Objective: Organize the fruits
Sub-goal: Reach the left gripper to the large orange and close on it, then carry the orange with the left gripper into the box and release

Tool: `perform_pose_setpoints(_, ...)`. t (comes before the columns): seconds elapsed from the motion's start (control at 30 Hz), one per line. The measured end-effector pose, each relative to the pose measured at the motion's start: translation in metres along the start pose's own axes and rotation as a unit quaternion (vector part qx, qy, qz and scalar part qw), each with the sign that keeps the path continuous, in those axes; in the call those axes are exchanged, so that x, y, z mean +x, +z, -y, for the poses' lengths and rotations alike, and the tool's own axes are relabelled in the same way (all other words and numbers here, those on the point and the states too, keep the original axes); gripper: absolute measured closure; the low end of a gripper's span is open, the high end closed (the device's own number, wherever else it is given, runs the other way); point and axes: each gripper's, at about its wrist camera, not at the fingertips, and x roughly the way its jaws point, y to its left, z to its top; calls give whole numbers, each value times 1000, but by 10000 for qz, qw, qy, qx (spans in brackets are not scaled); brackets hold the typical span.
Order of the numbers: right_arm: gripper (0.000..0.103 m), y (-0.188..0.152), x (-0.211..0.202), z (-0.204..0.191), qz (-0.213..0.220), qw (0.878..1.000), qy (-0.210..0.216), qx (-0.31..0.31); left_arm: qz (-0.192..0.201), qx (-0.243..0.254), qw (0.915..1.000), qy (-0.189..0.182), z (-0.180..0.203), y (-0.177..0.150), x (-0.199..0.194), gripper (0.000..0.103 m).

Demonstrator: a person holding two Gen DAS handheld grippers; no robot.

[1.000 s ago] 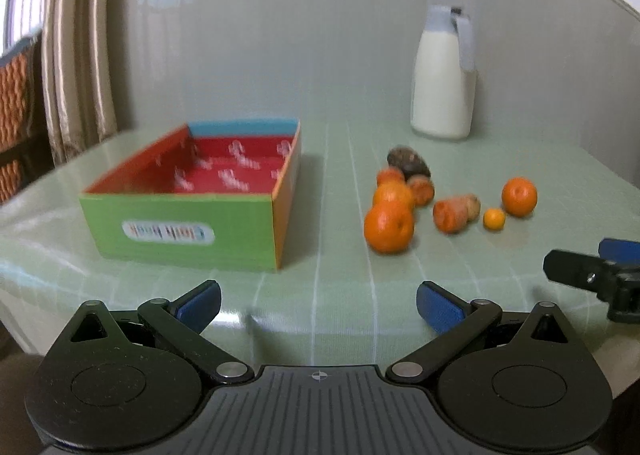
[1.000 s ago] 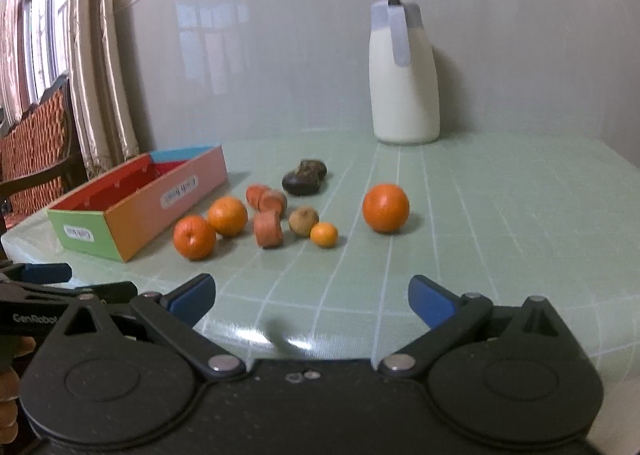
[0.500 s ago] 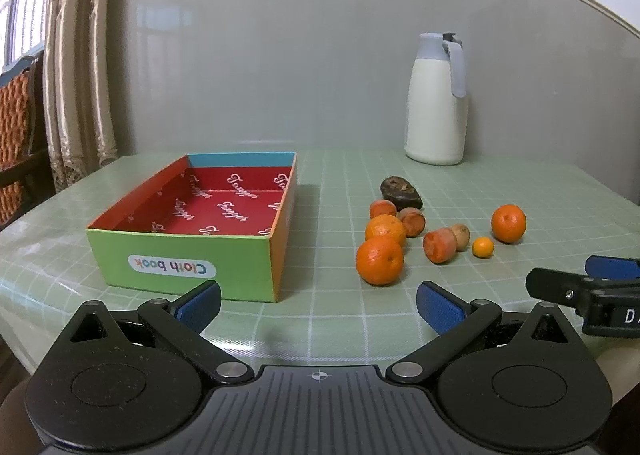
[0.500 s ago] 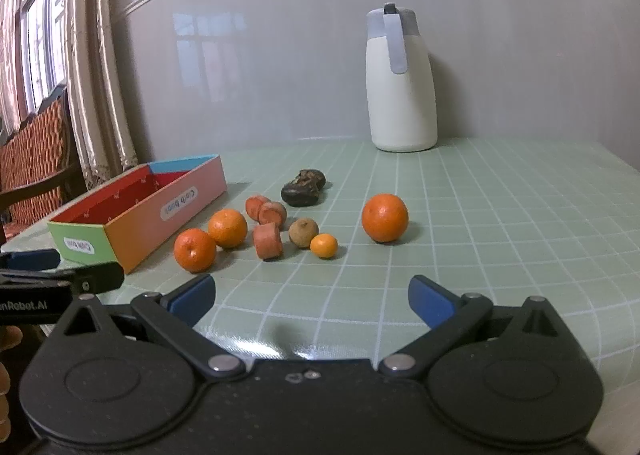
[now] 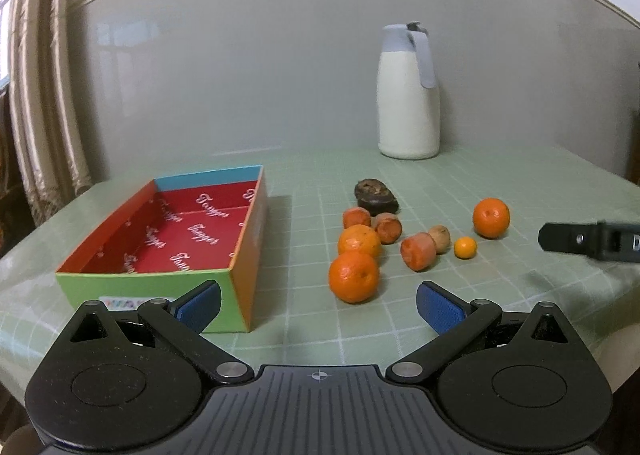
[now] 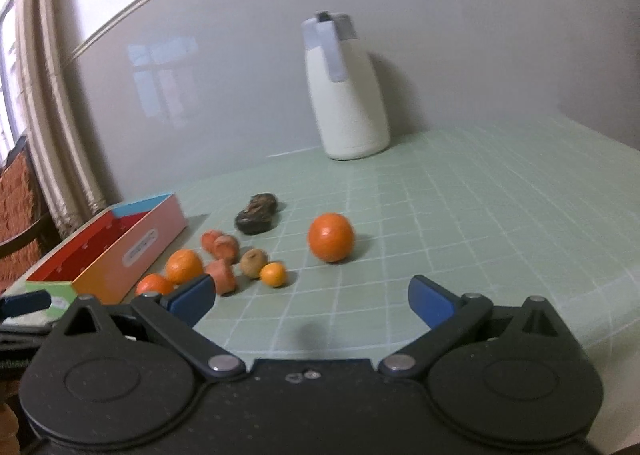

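A colourful open box (image 5: 244, 247) with a red floor sits on the green checked table (image 5: 312, 335), left of a cluster of fruit. The cluster holds a near orange (image 5: 353, 277), a second orange (image 5: 359, 241), a lone orange (image 5: 491, 217) at the right, a tiny orange (image 5: 465, 247), several carrot pieces (image 5: 417, 251), a brown fruit (image 5: 440, 238) and a dark fruit (image 5: 375, 197). My left gripper (image 5: 318, 305) is open and empty, just short of the near orange. My right gripper (image 6: 310, 299) is open and empty, short of the lone orange (image 6: 330, 237). The box (image 6: 120, 255) also shows in the right wrist view.
A white jug with a grey lid (image 5: 409, 93) stands at the back by the grey wall. Curtains (image 5: 44, 95) hang at the left, and a wicker chair (image 6: 16, 211) stands beyond the table's left edge. The right gripper's finger (image 5: 576, 241) reaches in at the left view's right edge.
Both grippers have risen and moved forward over the table towards the fruit. The right view now tilts. Both stay open and empty.
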Motion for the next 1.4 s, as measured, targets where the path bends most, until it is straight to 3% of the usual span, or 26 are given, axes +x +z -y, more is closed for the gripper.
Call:
perform_pose_setpoints(0.37, 0, 2, 2, 25, 83, 9975, -114, 694, -65, 372, 9987, -352, 23, 14, 25, 0)
perform_pose_setpoints(0.5, 0, 3, 4, 27, 120, 9973, -179, 697, -150, 291, 9988, -375, 27, 21, 41, 0)
perform_pose_setpoints(0.67, 0, 4, 2, 25, 220, 9968, -622, 452, -223, 164, 9988, -412, 29, 22, 54, 1)
perform_pose_setpoints(0.77, 0, 5, 2, 29, 227, 9967, -588, 507, -276, 63, 9987, -421, 28, 20, 61, 1)
perform_pose_setpoints(0.83, 0, 5, 2, 32, 232, 9966, -566, 559, -329, -10, 9985, -434, 27, 19, 66, 18)
perform_pose_setpoints(1.07, 0, 5, 1, 36, 249, 9959, -523, 690, -462, -125, 9979, -447, 25, 15, 76, 24)
perform_pose_setpoints(1.13, 0, 5, 0, 36, 258, 9960, -516, 680, -501, -126, 9974, -494, 25, 14, 77, 44)
perform_pose_setpoints(1.27, 0, 5, 1, 33, 263, 9963, -481, 665, -565, -223, 9968, -512, 21, 12, 82, 53)
perform_pose_setpoints(1.33, 0, 5, 1, 33, 271, 9964, -472, 654, -531, -211, 9973, -453, 20, 11, 82, 63)
perform_pose_setpoints(1.4, 0, 5, 1, 32, 263, 9964, -490, 644, -518, -228, 9974, -450, 19, 11, 81, 63)
